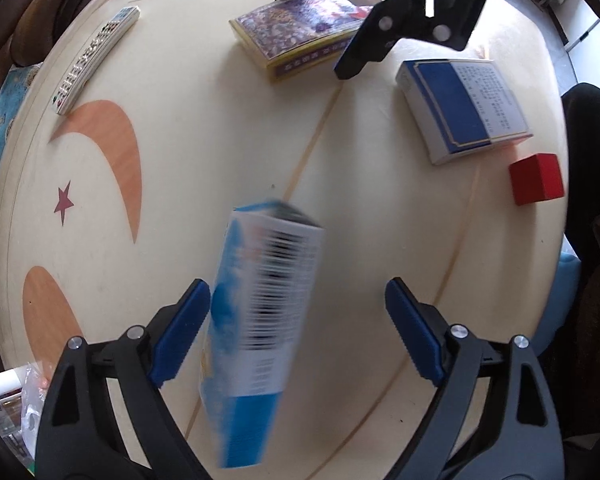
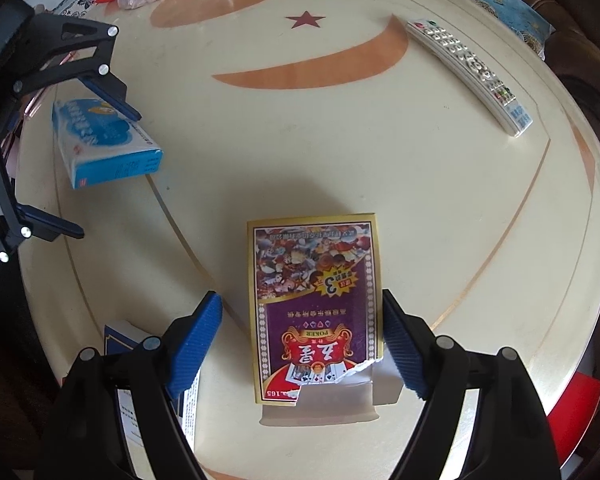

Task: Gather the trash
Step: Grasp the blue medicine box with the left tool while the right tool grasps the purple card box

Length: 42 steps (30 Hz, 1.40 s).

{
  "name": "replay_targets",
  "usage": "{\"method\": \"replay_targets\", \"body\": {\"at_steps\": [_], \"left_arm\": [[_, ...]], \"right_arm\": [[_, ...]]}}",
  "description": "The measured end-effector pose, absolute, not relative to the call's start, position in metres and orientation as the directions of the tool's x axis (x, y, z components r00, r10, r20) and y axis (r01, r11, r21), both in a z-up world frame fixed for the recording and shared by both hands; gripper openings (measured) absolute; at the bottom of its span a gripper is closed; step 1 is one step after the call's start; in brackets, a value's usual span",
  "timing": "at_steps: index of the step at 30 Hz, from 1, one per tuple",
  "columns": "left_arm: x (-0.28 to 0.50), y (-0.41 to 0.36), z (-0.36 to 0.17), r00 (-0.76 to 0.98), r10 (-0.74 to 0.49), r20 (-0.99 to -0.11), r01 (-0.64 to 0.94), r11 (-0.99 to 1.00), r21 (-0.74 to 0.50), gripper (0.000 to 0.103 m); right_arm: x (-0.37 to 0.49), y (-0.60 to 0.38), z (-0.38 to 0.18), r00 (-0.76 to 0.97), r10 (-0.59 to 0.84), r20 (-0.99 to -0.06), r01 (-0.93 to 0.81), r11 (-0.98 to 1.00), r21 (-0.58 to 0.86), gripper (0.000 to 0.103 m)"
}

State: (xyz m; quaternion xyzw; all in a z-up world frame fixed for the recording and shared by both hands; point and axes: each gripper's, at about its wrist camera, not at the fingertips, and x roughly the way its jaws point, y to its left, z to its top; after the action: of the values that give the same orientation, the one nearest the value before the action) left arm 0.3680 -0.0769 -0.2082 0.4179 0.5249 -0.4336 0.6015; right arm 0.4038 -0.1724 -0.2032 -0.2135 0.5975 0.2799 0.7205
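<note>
Both hand-held grippers point down over the round table, each straddling a box. Taking the poker card box as the landmark and going left to right in the right wrist view: the left gripper hangs far to its left, jaws spread wide around the blue-and-white carton, which lies flat on the table. In the left wrist view that carton is blurred, and the left fingers stand near its sides without clearly pressing it.

Next comes the right gripper, directly over the landmark, jaws open and widening. Its right pad is just beside the box's long edge; the left pad stands apart. The box lies flat with a torn flap at its near end.

To do the pickup well, each gripper likely needs to sink until the pads flank the long sides, centre itself, then close squarely so neither box twists out.

Close left of the landmark lies a blue-and-white booklet box, with a red block beyond it, which could crowd the right gripper's left finger. Well right of the landmark a remote control rests near the rim, clear of either reach.
</note>
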Motion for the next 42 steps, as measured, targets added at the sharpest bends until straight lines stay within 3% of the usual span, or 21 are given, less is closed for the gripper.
{"method": "replay_targets", "body": {"at_steps": [4,7,8,19,42], "left_arm": [[0.374,-0.074,-0.209,0.037,-0.102,-0.994,0.954,0.298,0.005,0.072],[0.371,-0.08,-0.205,0.041,-0.108,-0.993,0.954,0.3,0.007,0.065],[0.372,-0.081,-0.206,0.041,-0.106,-0.993,0.952,0.305,0.007,0.065],[0.36,-0.068,-0.198,0.102,-0.091,-0.991,0.944,0.323,0.068,0.063],[0.302,-0.037,-0.105,0.26,-0.209,-0.943,0.909,0.381,0.166,0.062]], "right_arm": [[0.404,-0.17,-0.203,0.145,0.161,-0.976,-0.652,0.758,0.028,0.076],[0.397,-0.186,-0.199,0.181,0.144,-0.973,-0.651,0.759,-0.009,0.065],[0.398,-0.188,-0.198,0.187,0.145,-0.972,-0.647,0.762,-0.011,0.06],[0.388,-0.195,-0.195,0.242,0.152,-0.958,-0.609,0.792,-0.028,0.059],[0.332,-0.197,-0.088,0.513,0.122,-0.85,-0.407,0.906,-0.115,0.059]]}}
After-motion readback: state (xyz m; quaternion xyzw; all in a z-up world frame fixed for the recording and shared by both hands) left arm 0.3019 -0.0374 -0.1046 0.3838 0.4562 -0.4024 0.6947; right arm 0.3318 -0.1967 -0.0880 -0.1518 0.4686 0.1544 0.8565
